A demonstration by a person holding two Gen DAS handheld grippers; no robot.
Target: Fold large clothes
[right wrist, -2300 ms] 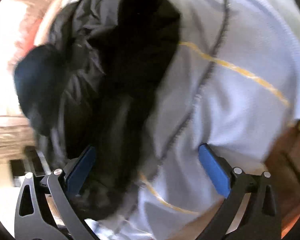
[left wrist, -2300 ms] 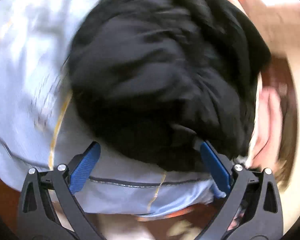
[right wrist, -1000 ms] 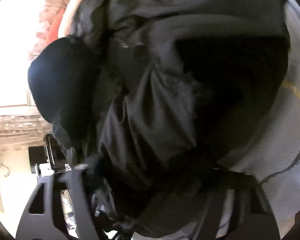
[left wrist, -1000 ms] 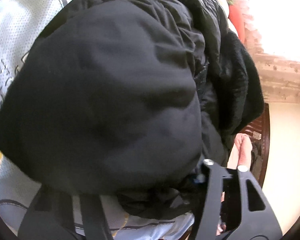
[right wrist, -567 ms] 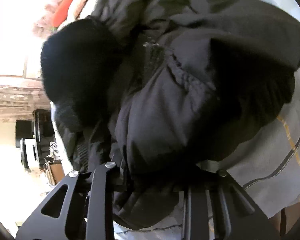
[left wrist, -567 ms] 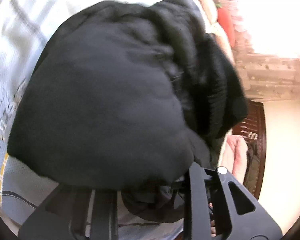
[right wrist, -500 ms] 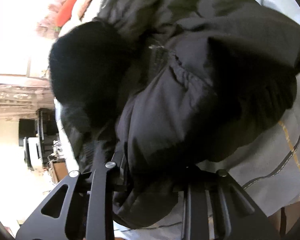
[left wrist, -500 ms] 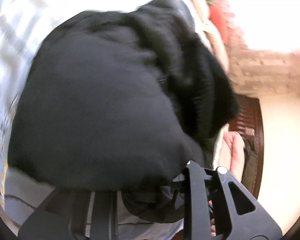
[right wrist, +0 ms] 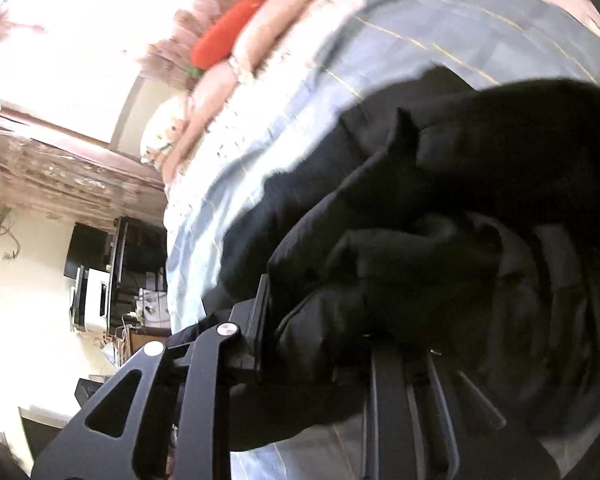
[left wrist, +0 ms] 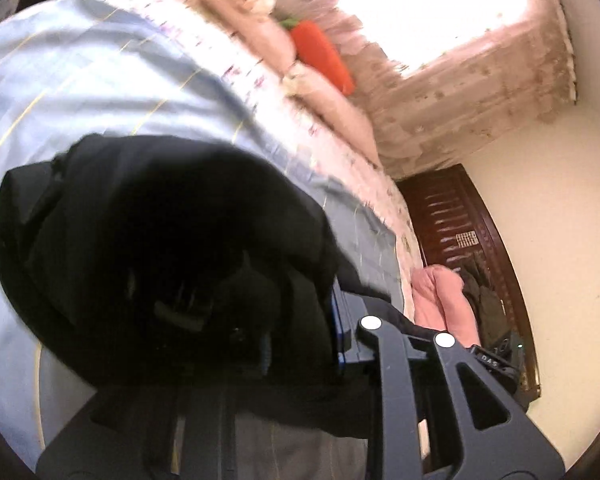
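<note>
A bulky black jacket (left wrist: pixel 152 248) is bunched up and lifted above a bed with a light blue checked sheet (left wrist: pixel 80 80). My left gripper (left wrist: pixel 284 344) is shut on a fold of the black jacket; only its right finger with a blue pad (left wrist: pixel 340 332) shows, the left one is buried in cloth. In the right wrist view the same black jacket (right wrist: pixel 440 208) fills the right half. My right gripper (right wrist: pixel 320 332) is shut on the jacket, with the cloth draped over its right finger.
A row of pink pillows (left wrist: pixel 260 36) and an orange carrot-shaped cushion (left wrist: pixel 320 56) lie at the bed's far edge under a bright window. A dark wooden footboard (left wrist: pixel 472 248) with pink cloth (left wrist: pixel 444 300) stands at the right. A dark cabinet (right wrist: pixel 112 264) stands left.
Both grippers closed on the jacket and raised it off the bed. The views tilted upward, so the bed, pillows and window now show beyond the bundle.
</note>
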